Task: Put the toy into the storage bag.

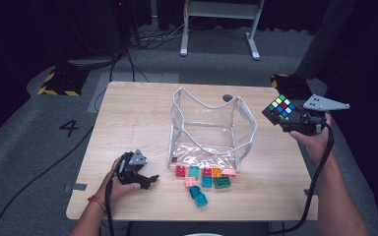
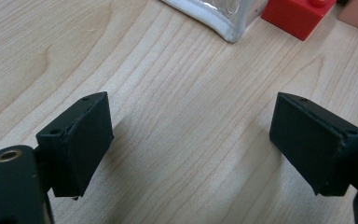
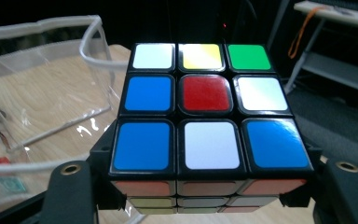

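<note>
Now your right gripper [image 1: 286, 119] clamps the multicoloured puzzle cube [image 1: 278, 109].
Its jaws hide behind the cube's sides; your left gripper [image 1: 146, 180] rests released, jaw bases cropped.

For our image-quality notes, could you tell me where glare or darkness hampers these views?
High view: room dark, table evenly lit. Right gripper view: glare on the cube and the clear bag. Left gripper view: sharp wood grain, soft shadows under the jaws.
</note>
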### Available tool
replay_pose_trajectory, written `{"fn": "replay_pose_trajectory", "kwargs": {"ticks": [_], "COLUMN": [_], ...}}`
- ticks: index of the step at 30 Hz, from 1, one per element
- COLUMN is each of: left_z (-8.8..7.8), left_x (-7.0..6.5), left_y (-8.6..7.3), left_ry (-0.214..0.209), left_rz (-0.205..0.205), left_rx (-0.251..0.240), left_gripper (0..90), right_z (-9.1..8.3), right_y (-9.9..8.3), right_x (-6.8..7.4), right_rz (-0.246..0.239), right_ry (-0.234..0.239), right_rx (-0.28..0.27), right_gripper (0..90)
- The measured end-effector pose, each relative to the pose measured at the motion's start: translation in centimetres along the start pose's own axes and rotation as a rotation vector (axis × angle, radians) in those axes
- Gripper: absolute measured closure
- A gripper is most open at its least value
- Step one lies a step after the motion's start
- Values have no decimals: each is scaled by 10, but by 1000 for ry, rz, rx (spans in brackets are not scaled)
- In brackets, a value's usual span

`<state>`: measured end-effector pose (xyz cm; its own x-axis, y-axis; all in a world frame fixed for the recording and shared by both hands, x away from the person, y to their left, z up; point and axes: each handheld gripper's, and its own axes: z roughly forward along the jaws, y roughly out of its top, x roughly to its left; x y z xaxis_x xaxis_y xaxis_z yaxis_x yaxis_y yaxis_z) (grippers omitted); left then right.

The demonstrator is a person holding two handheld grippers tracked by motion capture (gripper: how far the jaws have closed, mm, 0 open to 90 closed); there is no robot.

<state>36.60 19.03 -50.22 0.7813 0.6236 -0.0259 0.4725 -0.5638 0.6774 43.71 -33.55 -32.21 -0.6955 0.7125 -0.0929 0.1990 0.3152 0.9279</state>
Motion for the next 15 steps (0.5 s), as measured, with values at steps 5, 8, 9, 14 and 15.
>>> {"fn": "replay_pose_trajectory", "kwargs": {"ticks": [5,8,9,14,15], "left_z": [0,0,0,0,0], "left_x": [0,-1,-1,-1,-1], "left_y": [0,0,0,0,0], "left_ry": [2,6,6,7,7], "left_rz": [1,-5,-6,-5,-6], "left_rx": [-1,0,0,-1,1], "left_gripper": [134,135,135,135,135], "right_z": [2,4,7,13,19], "right_y": [24,32,38,53,58], "right_x": [7,10,14,25,31], "right_rz": [-26,-45,-53,-76,-87], "right_ry": [37,48,64,117,157], "right_rx": [-24,-26,-30,-39,-46], "right_gripper": [338,338,338,337,338]}}
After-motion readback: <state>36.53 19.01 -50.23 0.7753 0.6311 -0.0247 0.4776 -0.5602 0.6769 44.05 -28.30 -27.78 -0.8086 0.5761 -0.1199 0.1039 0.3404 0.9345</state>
